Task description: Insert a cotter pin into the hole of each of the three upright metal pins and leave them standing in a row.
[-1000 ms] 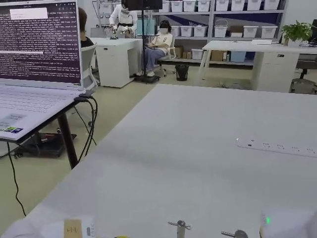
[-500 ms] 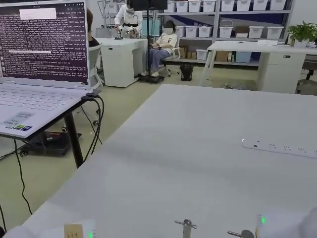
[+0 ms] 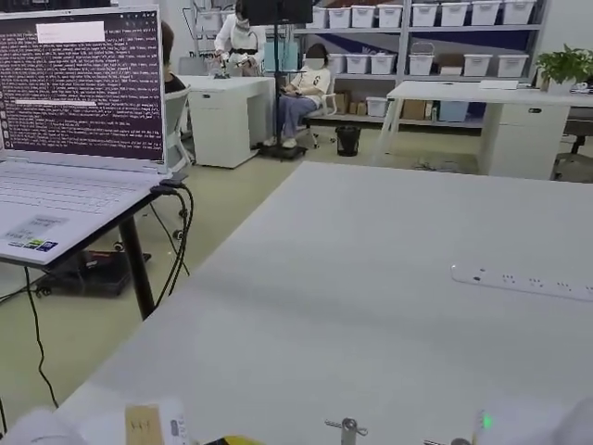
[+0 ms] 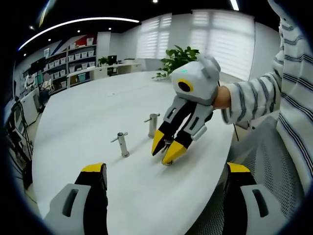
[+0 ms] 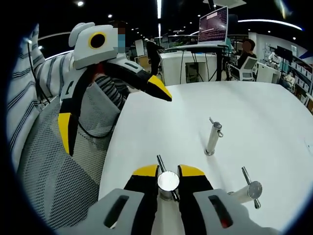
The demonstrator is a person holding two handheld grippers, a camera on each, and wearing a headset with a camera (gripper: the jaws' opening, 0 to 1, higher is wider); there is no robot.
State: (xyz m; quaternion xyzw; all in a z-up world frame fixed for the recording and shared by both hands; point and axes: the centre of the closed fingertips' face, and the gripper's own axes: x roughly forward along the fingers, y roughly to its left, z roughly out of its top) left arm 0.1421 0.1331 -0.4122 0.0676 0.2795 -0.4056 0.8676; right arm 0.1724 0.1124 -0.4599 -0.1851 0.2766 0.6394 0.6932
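Clamped shut in the right gripper (image 5: 167, 172): short silver metal pin (image 5: 167, 182), long axis upright, thin wire cotter pin (image 5: 160, 162) through its head. Farther pin (image 5: 213, 138) ahead, nearer pin (image 5: 248, 190) just right, both cottered. Left gripper (image 5: 113, 113) wide open, empty, farther off leftward. Probably remaining: setting it in line with those 2.

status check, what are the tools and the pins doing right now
Left tool open, off the pins. Right tool shut on one metal pin, cotter pin through it. Other two pins upright, cotters in. Nothing in the way.
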